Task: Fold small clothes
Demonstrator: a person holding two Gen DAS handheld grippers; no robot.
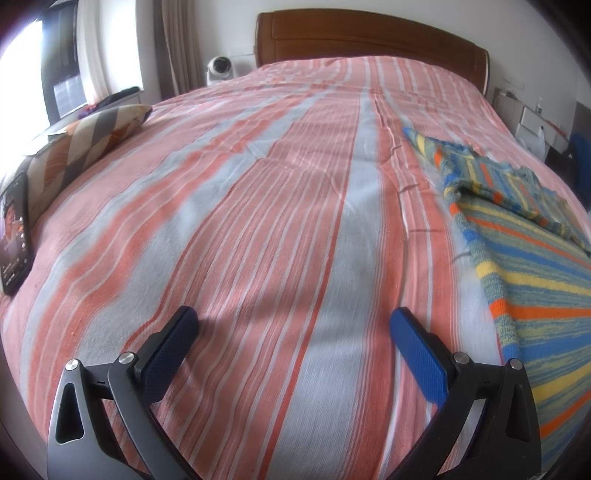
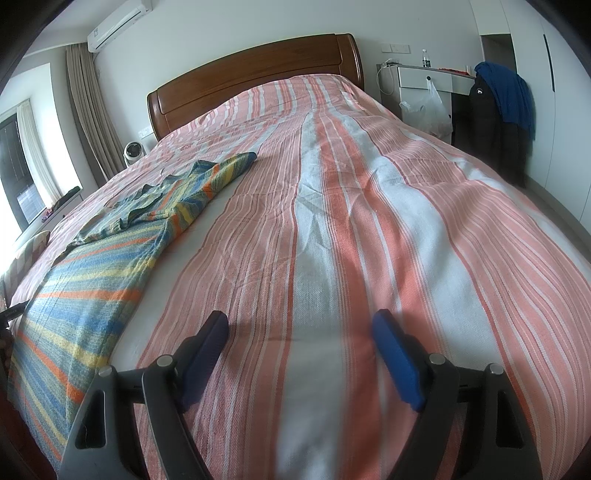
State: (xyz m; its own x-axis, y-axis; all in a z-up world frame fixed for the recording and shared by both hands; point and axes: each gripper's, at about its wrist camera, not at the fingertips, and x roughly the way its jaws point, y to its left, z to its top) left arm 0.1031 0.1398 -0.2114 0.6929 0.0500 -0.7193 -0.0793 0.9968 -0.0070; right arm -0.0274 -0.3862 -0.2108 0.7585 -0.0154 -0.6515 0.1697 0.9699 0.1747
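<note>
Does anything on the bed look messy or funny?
Yes. The striped sweater lies rumpled near the top, one sleeve sticking out sideways. A phone leans against the pillow at the bed's edge.

Garment (image 1: 524,236) on bed (image 1: 258,184), pillow (image 1: 88,144) and phone (image 1: 14,236) at opposite edge

This was a home bedroom. A wide bed (image 2: 369,206) under a pink-and-white striped cover filled the room, with a wooden headboard (image 2: 258,74) at the far end. Curtains (image 2: 88,110) hung at the left, an air conditioner (image 2: 118,22) above them, and a jacket (image 2: 506,110) at far right.
</note>
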